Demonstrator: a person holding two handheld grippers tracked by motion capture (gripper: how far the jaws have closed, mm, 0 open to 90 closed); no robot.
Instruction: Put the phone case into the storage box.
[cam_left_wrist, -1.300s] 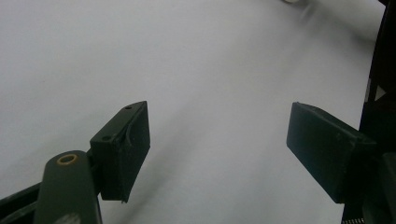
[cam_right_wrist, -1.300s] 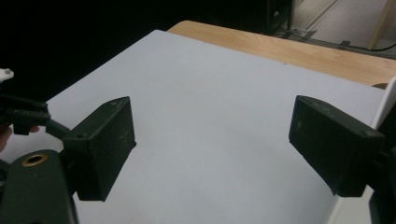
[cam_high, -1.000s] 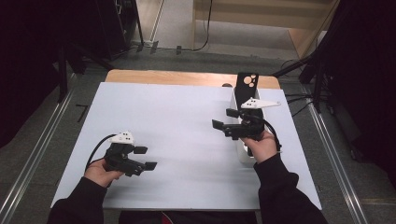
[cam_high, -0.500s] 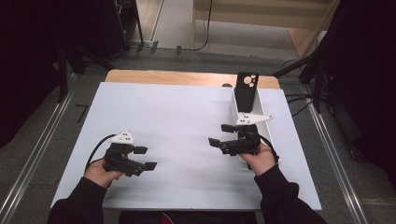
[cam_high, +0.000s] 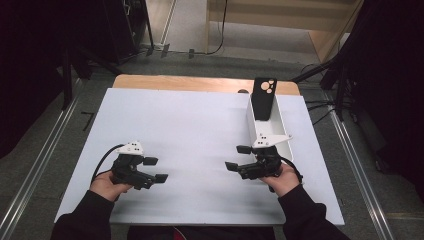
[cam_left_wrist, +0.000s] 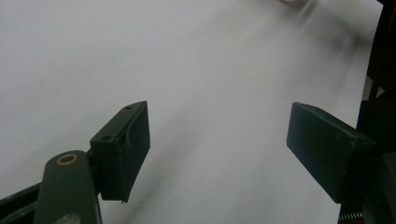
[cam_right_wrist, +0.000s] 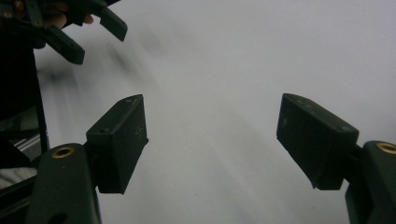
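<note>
On white table top (cam_high: 200, 125): left gripper (cam_high: 156, 170) jaws apart, empty. Right gripper (cam_high: 238, 157) just been closing slightly, nothing between jaws. Black phone case (cam_high: 263, 97) upright in white tray (cam_high: 280, 132), just beyond right gripper.

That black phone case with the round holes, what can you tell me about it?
The black phone case looks like soft matte plastic, with a camera cutout of three round holes near its top. It stands nearly upright, leaning at the far end of a long white tray on the table's right side. Neither gripper touches it.
</note>
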